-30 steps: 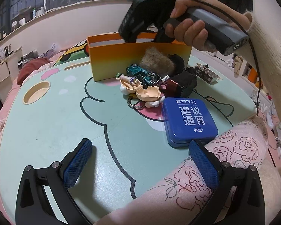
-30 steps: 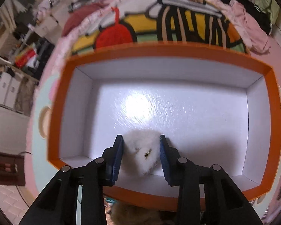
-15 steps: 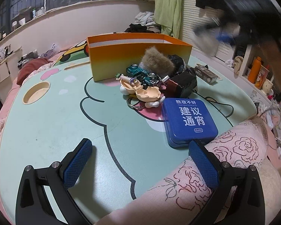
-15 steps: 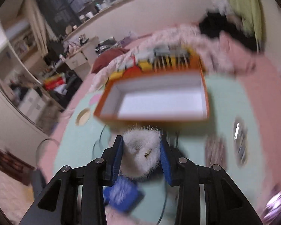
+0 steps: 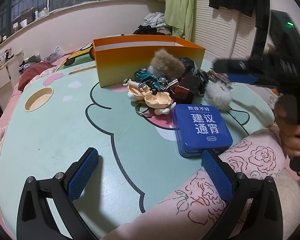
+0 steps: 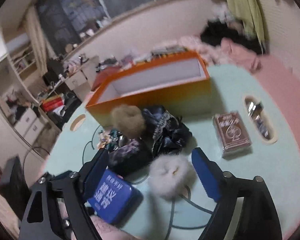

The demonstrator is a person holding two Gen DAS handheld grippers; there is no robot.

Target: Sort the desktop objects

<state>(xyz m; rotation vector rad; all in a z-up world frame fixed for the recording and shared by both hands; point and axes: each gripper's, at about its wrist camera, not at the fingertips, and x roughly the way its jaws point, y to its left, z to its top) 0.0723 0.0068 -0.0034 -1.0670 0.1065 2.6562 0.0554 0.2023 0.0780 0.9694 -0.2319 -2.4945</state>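
The white fur pom-pom (image 6: 171,177) is seen low in the right wrist frame, lying on the worktop (image 6: 226,190) between the spread jaws of the right tool (image 6: 152,173). A second ago it was clamped above the orange box (image 6: 150,88); now it is released outside it, so this item remains unsorted. Left of it lies the blue tin (image 5: 202,129), marked "durex" beneath Chinese lettering. The left tool (image 5: 150,172), at the bottom of its frame, is held released and grasps nothing.
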